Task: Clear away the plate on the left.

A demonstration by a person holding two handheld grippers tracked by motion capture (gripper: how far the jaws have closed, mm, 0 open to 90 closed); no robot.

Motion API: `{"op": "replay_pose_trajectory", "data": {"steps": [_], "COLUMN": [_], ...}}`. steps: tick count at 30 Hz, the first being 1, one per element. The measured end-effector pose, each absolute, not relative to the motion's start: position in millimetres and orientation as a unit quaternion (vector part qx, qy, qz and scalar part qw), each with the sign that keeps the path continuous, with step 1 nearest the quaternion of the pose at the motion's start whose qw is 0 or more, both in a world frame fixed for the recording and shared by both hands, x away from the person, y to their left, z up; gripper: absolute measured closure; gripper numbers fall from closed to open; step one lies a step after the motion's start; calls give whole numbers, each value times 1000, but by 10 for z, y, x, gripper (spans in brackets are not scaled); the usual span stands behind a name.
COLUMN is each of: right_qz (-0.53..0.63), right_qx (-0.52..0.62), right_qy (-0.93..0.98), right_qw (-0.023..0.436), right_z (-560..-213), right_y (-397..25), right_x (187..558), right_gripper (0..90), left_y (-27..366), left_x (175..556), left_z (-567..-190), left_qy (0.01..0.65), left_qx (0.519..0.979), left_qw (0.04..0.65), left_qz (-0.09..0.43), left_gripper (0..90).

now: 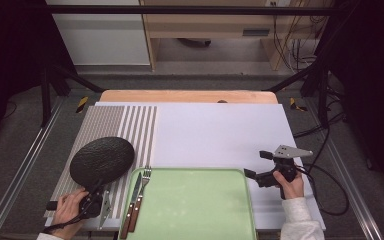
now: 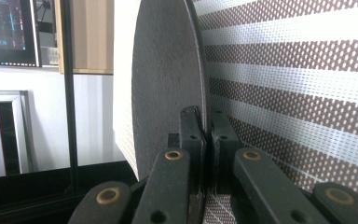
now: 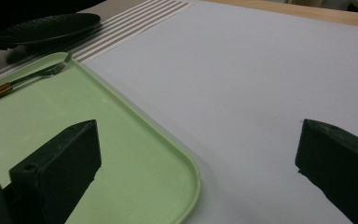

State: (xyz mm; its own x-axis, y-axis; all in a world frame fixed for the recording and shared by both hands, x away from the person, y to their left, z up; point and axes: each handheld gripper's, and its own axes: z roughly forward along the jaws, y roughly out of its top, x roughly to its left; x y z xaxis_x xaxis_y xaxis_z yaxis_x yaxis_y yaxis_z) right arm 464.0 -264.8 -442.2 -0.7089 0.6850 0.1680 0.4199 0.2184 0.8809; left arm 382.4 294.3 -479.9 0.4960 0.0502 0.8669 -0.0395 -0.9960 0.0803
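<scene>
A black round plate (image 1: 102, 160) is over the striped placemat (image 1: 105, 125) at the left, and seems held slightly above it. My left gripper (image 1: 97, 186) is shut on the plate's near rim; in the left gripper view the plate (image 2: 168, 84) runs edge-on between the closed jaws of that gripper (image 2: 206, 135). A pale green tray (image 1: 195, 205) lies at the front centre. A fork (image 1: 145, 175) and a wooden-handled knife (image 1: 133, 200) rest on its left edge. My right gripper (image 1: 258, 165) hovers open beside the tray's far right corner (image 3: 186, 163), with nothing between its jaws.
A white board (image 1: 215, 130) covers the wooden table and is bare behind and to the right of the tray. A cable (image 1: 330, 195) trails from the right gripper to the right. Black frame legs stand beyond the table's far corners.
</scene>
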Motion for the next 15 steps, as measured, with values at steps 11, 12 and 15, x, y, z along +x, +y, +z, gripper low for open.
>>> {"op": "replay_pose_trajectory", "data": {"steps": [11,12,15], "right_qz": [510,510,510], "right_qx": [359,359,358], "right_qy": [770,771,771], "right_qw": [130,130,130], "right_z": [-4425,-4425,-4424], "right_y": [-2647,-2646,-2649], "right_x": [4643,4643,4642], "right_gripper": [6,6,6], "left_y": [2938,2940,2934], "left_x": [3839,3841,3848], "left_z": [-4763,-4763,-4760], "left_qy": [-3,-4,-6], "left_qx": [867,867,867], "left_qw": [43,43,39], "left_qz": [497,497,496], "left_gripper": [866,865,866]}}
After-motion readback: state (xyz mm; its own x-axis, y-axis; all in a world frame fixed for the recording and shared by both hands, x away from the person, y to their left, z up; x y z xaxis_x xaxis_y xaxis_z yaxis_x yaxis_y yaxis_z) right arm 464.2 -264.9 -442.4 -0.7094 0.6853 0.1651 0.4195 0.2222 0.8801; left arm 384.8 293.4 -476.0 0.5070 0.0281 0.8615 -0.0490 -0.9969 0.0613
